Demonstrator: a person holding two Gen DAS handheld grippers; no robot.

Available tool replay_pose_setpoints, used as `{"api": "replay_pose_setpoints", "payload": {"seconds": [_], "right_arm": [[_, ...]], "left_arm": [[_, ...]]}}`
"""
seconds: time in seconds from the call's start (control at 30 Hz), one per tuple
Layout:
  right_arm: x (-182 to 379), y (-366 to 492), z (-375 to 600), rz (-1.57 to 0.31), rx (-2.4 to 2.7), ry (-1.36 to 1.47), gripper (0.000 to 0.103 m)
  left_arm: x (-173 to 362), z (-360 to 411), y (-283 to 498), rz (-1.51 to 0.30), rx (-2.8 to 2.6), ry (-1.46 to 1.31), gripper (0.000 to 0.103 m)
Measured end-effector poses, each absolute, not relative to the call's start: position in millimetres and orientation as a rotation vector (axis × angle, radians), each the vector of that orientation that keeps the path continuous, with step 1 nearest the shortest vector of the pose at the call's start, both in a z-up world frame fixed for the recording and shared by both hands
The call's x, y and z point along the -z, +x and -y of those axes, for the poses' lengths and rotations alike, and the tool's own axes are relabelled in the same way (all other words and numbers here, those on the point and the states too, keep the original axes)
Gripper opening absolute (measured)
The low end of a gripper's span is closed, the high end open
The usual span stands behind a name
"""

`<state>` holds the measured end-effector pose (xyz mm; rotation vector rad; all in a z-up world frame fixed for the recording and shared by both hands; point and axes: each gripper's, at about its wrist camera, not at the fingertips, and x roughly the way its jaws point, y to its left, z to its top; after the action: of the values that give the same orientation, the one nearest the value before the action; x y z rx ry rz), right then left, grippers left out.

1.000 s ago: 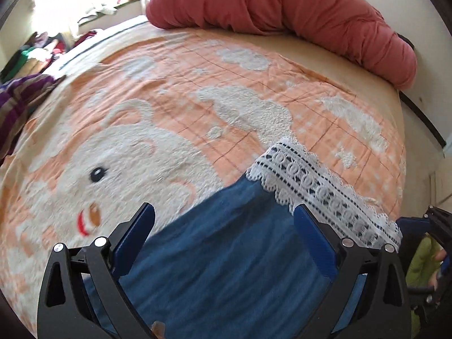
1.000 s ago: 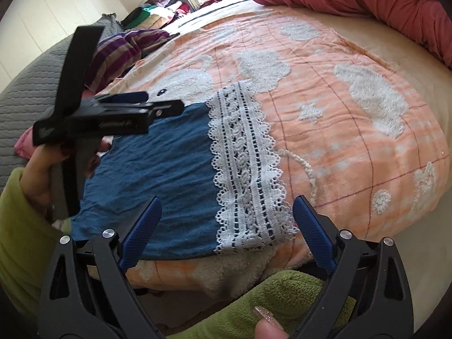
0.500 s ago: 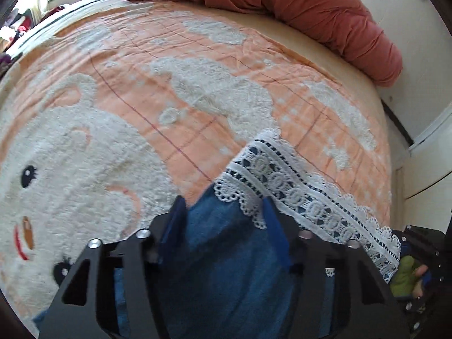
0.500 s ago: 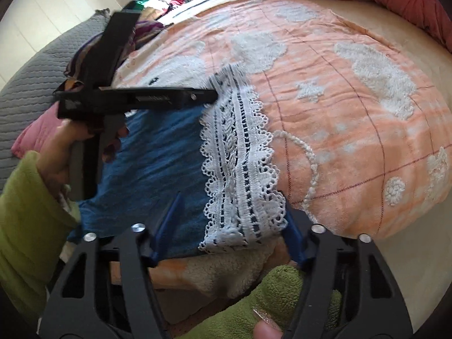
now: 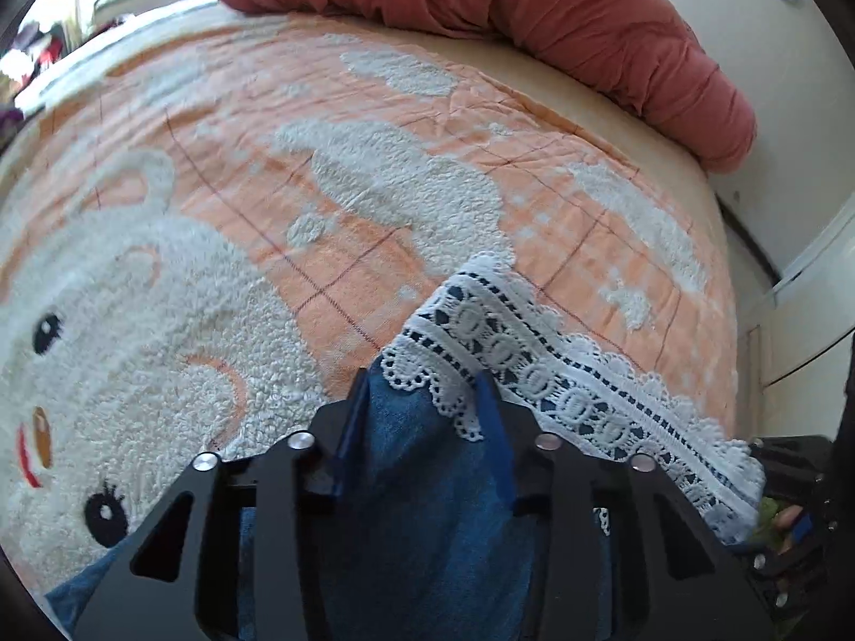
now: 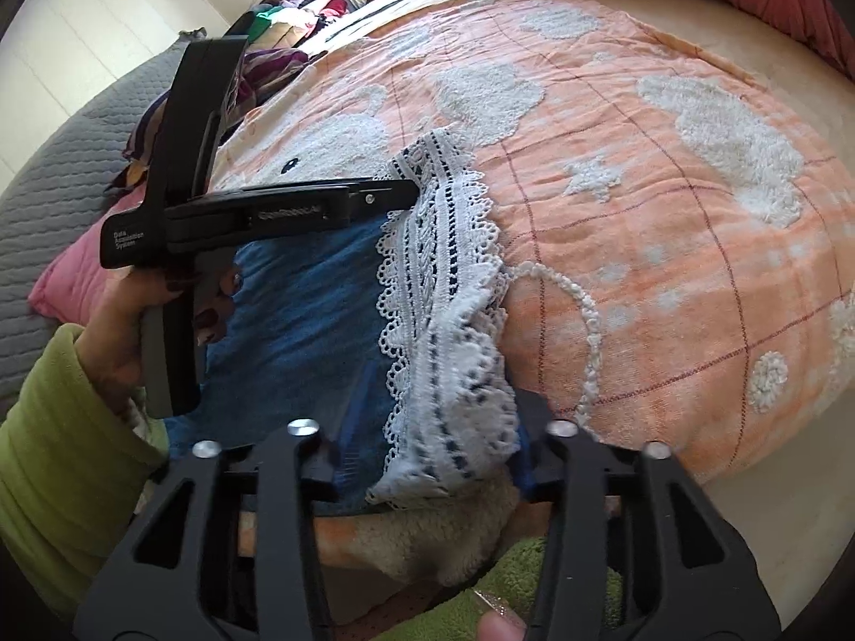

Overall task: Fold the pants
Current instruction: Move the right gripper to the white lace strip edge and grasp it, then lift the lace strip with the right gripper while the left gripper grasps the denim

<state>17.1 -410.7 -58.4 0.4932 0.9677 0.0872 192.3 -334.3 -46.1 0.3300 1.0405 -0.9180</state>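
Your pants [image 5: 427, 507], blue denim with a white lace hem [image 5: 534, 358], lie on the bed's orange blanket [image 5: 374, 123] with its fluffy white animal pattern, close to the near edge of the bed. Your left gripper [image 5: 425, 406] sits over the far corner of that hem; its jaws are closing, narrow already, with the denim and the scalloped lace edge bunched between them. Your right gripper [image 6: 435, 427] is at the near corner of the hem [image 6: 438, 288], by the bed's edge; its jaws are closing too, with the lace and a strip of denim gathered between them and lifted into a ridge. In the right view you can see your left hand [image 6: 128, 320] in a green sleeve [image 6: 48, 438] gripping its tool's handle. A red duvet [image 5: 534, 16] is rolled along the far side of the bed.
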Motion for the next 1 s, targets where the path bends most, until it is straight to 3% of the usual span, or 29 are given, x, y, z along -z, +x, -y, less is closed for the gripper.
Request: {"api": "replay_pose_setpoints", "payload": {"seconds": [0.13, 0.3, 0.67, 1.0], "right_arm": [[58.7, 20.3, 404.7, -0.970, -0.121, 0.478, 0.017], [54.9, 18.3, 405.1, -0.929, -0.158, 0.500, 0.017], [-8.0, 14.0, 351.7, -0.781, -0.292, 0.370, 0.016], [-4.6, 47.8, 249.8, -0.879, -0.453, 0.191, 0.016]], "left_arm": [[43.8, 338.6, 187.4, -1.026, 0.897, 0.369, 0.022], [39.3, 320.0, 197.8, -1.053, 0.915, 0.224, 0.015], [-12.4, 239.2, 197.8, -0.952, 0.941, -0.036, 0.014], [-2.8, 152.3, 196.2, -0.973, 0.794, -0.090, 0.015]]}}
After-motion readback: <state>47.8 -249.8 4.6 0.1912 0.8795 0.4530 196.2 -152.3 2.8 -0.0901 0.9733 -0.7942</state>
